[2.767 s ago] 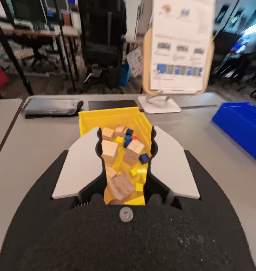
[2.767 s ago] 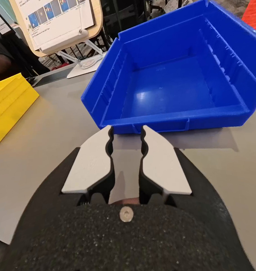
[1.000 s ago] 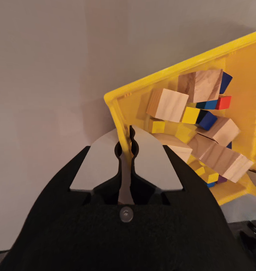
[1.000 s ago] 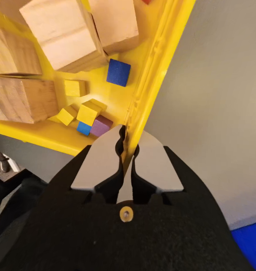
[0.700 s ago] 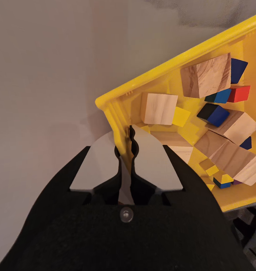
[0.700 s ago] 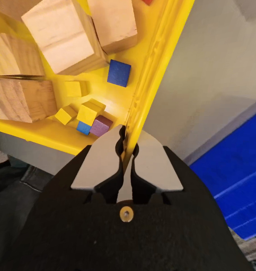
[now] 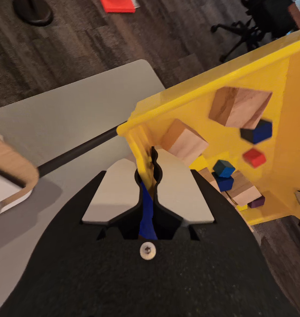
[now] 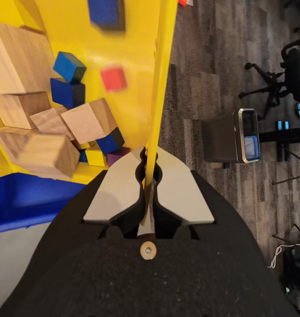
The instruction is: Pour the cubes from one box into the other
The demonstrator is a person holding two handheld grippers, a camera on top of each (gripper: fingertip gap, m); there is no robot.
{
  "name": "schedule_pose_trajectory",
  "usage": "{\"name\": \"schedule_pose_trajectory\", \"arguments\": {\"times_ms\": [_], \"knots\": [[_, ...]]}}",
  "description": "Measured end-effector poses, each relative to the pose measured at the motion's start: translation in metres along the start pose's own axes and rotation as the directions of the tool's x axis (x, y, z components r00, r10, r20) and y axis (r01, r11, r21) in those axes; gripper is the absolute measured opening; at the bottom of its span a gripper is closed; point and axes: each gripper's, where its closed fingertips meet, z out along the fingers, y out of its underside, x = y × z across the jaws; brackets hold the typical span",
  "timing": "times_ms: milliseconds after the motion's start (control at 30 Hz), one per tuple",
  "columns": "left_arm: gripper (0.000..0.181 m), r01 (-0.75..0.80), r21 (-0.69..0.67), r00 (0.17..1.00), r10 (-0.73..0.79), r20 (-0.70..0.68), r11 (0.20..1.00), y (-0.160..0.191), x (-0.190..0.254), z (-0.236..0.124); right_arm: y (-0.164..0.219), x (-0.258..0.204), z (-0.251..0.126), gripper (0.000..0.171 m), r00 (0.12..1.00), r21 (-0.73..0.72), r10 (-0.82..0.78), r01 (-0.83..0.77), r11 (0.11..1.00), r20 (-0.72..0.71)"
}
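Note:
The yellow box point(image 7: 231, 75) is held in the air, tipped steeply. My left gripper point(image 7: 145, 154) is shut on its left side wall. My right gripper point(image 8: 150, 151) is shut on its right side wall point(image 8: 163, 68). Inside, wooden cubes point(image 7: 185, 142) point(image 8: 87, 123), blue cubes point(image 7: 257, 132) point(image 8: 68, 66), a red cube point(image 8: 113, 78) and small yellow and purple ones are blurred and piled toward the box's low edge. The blue box point(image 8: 25, 197) lies just under that edge. A strip of it shows between my left fingers point(image 7: 146, 214).
The grey table point(image 7: 60, 111) lies below on the left, with a wooden board stand point(image 7: 12, 163) at its left edge. Past the table is dark floor with an office chair point(image 8: 296, 68), a black device point(image 8: 231, 137) and a red object point(image 7: 118, 5).
Both grippers closed on the yellow box's side walls and lifted it. It has since moved over the blue box and tipped steeply, and the cubes have tumbled toward its low edge.

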Motion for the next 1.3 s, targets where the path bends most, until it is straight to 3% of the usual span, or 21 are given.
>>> {"name": "schedule_pose_trajectory", "arguments": {"times_ms": [133, 233, 400, 700, 967, 1300], "knots": [[0.006, -0.013, 0.002, 0.998, 0.013, -0.054, 1.000, -0.007, 0.004, 0.039, 0.004, 0.008, 0.032, 0.004, 0.999, 0.000, 0.042, -0.042, 0.999, -0.024], [0.006, 0.003, 0.064, 0.996, 0.003, -0.093, 0.998, -0.015, -0.007, 0.050, -0.003, -0.003, 0.035, 0.005, 0.997, 0.067, 0.047, -0.043, 0.997, -0.059], [0.005, 0.041, 0.232, 0.980, 0.006, -0.198, 0.972, -0.019, -0.024, 0.042, -0.007, -0.027, 0.031, 0.005, 0.981, 0.212, 0.059, -0.019, 0.977, -0.183], [0.005, 0.066, 0.474, 0.952, 0.087, -0.293, 0.878, -0.012, -0.017, 0.009, 0.009, -0.041, 0.011, 0.005, 0.889, 0.416, 0.266, -0.095, 0.904, -0.374], [0.006, 0.161, 0.501, 0.884, 0.101, -0.456, 0.850, -0.002, -0.019, 0.010, 0.022, -0.055, 0.005, 0.005, 0.830, 0.501, 0.303, -0.032, 0.865, -0.469], [0.006, 0.110, 0.593, 0.865, 0.217, -0.452, 0.798, -0.006, -0.014, 0.004, 0.032, -0.068, 0.018, 0.005, 0.815, 0.521, 0.329, -0.039, 0.852, -0.477]]}}
